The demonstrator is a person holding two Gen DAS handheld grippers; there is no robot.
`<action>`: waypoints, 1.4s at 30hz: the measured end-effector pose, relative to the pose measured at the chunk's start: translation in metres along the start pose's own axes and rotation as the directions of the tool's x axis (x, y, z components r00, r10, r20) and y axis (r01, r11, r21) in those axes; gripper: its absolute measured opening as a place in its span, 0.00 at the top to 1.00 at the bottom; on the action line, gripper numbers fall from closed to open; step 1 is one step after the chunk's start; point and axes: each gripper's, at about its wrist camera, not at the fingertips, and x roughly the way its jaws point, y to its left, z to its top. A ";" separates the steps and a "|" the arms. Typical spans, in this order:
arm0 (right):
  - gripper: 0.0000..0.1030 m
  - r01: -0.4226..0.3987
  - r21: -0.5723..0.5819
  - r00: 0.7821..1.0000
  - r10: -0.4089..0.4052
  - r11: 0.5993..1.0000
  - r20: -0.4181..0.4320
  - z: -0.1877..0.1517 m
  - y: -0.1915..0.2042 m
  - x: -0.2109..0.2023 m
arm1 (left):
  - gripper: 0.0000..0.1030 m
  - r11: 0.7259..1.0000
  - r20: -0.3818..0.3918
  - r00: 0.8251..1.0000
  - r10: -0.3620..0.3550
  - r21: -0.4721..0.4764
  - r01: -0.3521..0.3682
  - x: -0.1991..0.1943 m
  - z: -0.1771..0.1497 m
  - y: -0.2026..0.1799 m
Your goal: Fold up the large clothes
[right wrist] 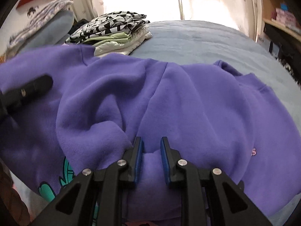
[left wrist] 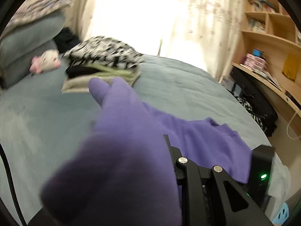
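Purple sweatshirt (right wrist: 169, 98) lies spread and rumpled across the grey-blue bed (right wrist: 197, 35). Right gripper (right wrist: 151, 146): jaws narrow, a fold of the purple fleece pinched between the blue pads. Left gripper (left wrist: 167, 141): purple fabric drapes over it and hides one finger; jaws narrow, clamped on the cloth. Stack of folded clothes (right wrist: 116, 32) sits further up the bed near the pillows (left wrist: 28, 37). Wooden shelf unit (left wrist: 270, 18) at right holds books and small boxes.
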 end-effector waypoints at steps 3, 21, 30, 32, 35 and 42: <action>0.81 -0.053 0.048 0.999 0.053 0.997 0.006 -0.005 -0.011 -0.004 | 0.82 0.998 0.009 1.000 -0.009 0.061 0.008 -0.003 0.007 -0.027; 0.74 -0.101 0.424 0.989 0.046 0.900 0.140 -0.052 -0.160 -0.114 | 0.82 0.941 -0.091 0.953 -0.288 0.157 0.299 0.041 0.008 -0.188; 0.74 -0.101 0.566 0.978 -0.022 0.819 0.206 -0.082 -0.216 -0.143 | 0.82 0.923 -0.183 0.916 -0.357 0.081 0.375 0.078 -0.011 -0.220; 0.74 -0.096 0.575 0.978 -0.029 0.813 0.205 -0.084 -0.220 -0.145 | 0.82 0.923 -0.186 0.917 -0.352 0.094 0.373 0.080 -0.016 -0.226; 0.74 -0.103 0.590 0.978 -0.026 0.800 0.207 -0.091 -0.228 -0.146 | 0.82 0.921 -0.199 0.918 -0.342 0.122 0.370 0.087 -0.025 -0.237; 0.74 -0.093 0.591 0.980 -0.029 0.801 0.195 -0.094 -0.235 -0.139 | 0.82 0.906 -0.238 0.938 -0.250 0.285 0.314 0.114 -0.061 -0.264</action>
